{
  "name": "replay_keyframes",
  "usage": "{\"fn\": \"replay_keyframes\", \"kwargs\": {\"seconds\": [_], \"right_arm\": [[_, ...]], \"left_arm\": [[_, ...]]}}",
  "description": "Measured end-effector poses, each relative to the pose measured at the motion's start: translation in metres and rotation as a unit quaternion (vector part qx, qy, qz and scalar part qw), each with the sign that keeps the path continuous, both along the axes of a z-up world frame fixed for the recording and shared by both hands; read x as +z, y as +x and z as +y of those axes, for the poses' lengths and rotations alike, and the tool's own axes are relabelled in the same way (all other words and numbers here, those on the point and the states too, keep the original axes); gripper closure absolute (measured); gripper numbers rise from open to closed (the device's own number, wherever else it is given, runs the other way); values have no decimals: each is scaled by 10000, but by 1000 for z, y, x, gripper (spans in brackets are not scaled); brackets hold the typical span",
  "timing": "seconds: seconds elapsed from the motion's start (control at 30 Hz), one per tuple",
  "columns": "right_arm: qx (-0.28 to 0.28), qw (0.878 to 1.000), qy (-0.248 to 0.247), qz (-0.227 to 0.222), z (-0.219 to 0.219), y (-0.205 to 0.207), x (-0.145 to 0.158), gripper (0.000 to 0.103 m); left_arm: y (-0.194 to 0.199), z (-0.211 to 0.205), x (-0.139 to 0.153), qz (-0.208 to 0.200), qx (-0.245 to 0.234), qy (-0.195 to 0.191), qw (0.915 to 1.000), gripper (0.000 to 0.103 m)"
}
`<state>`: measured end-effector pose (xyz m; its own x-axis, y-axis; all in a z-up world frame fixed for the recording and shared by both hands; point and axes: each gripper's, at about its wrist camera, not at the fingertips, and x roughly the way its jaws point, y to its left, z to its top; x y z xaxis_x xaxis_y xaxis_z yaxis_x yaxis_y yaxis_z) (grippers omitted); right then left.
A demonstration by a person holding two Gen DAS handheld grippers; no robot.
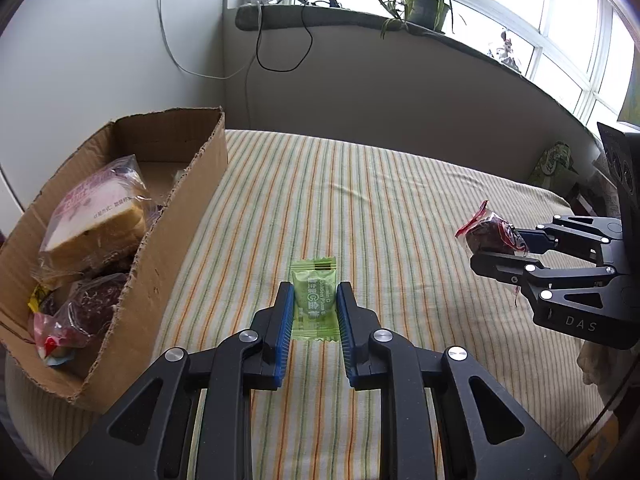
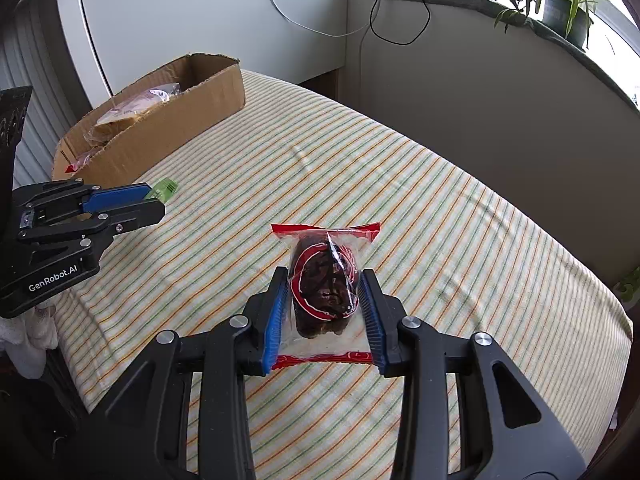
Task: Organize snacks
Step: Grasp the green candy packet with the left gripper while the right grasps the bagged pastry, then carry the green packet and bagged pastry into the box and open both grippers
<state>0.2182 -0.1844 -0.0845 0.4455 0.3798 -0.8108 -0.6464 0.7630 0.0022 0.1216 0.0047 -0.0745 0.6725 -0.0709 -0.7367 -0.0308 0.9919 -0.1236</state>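
Left tongs (image 1: 313, 300) clamp a green candy sachet (image 1: 312, 304), right tongs (image 2: 325, 300) clamp a red-wrapped dark cake (image 2: 325, 286), both lifted over the striped bed (image 1: 380, 200) for transfer into the cardboard box (image 1: 176, 240).

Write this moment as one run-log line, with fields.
left hand-held gripper: shut on green candy packet | right hand-held gripper: shut on red-wrapped dark cake | cardboard box: holds snacks

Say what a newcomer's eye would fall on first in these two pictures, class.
Each pair of tongs grips a snack above the striped cloth: the left tongs hold a green packet, the right tongs a red-edged brown cake. A cardboard box already holding wrapped snacks sits at the cloth's left edge.
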Motion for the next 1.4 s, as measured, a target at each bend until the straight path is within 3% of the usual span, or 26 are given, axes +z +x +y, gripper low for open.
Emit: {"fn": "replay_keyframes", "kwargs": {"seconds": [0.53,0.93,1.4], "right_arm": [[27,9992,104,-378,32,-39,55,66],[217,9982,181,-522,97,-46,79,66],[431,9974,196,-542,177,-33,84,66]], "left_arm": [[-37,34,39,-575,46,-331,9978,83],[-55,83,55,-865,324,-440,9948,83],[-56,146,55,-953,683,-457,9921,83]]}}
